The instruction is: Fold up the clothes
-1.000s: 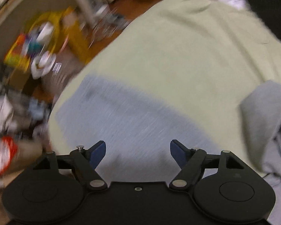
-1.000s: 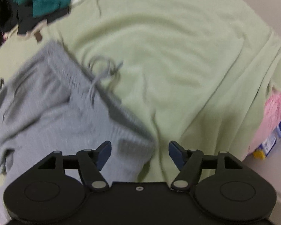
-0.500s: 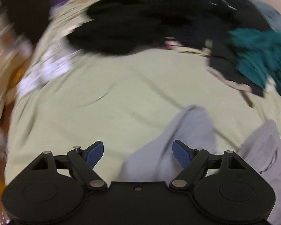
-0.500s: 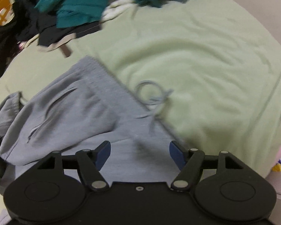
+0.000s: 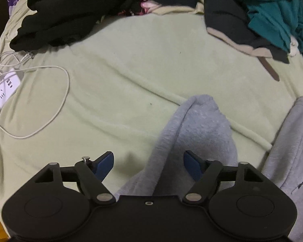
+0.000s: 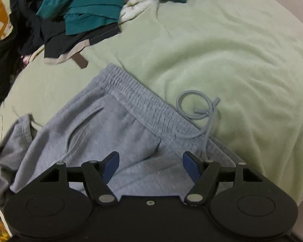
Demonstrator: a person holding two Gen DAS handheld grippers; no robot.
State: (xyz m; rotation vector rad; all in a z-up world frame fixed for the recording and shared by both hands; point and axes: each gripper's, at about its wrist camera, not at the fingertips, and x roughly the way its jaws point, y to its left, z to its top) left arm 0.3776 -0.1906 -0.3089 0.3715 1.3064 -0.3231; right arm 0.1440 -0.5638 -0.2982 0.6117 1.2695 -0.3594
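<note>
Grey sweatpants (image 6: 115, 125) lie on a pale green bedsheet (image 6: 222, 46), the elastic waistband (image 6: 143, 102) running diagonally and the drawstring (image 6: 200, 109) coiled on the sheet beside it. My right gripper (image 6: 150, 166) hovers open over the pants just below the waistband, nothing between its fingers. In the left wrist view a folded-over leg of the sweatpants (image 5: 194, 133) bulges up from the green bedsheet (image 5: 131, 76). My left gripper (image 5: 148, 165) stands open above the near part of this leg, holding nothing.
A heap of black clothes (image 5: 70, 10) and teal clothes (image 5: 276, 14) fills the far side of the bed; the teal clothes (image 6: 86, 4) also show in the right wrist view. A white power strip (image 5: 4, 84) with a looping cable (image 5: 56, 102) lies at the left edge.
Both cameras have swung toward the far side of the bed. The left view turned from the bed's cluttered edge to the pants leg; the right one shifted over the waistband. Both grippers stayed open.
</note>
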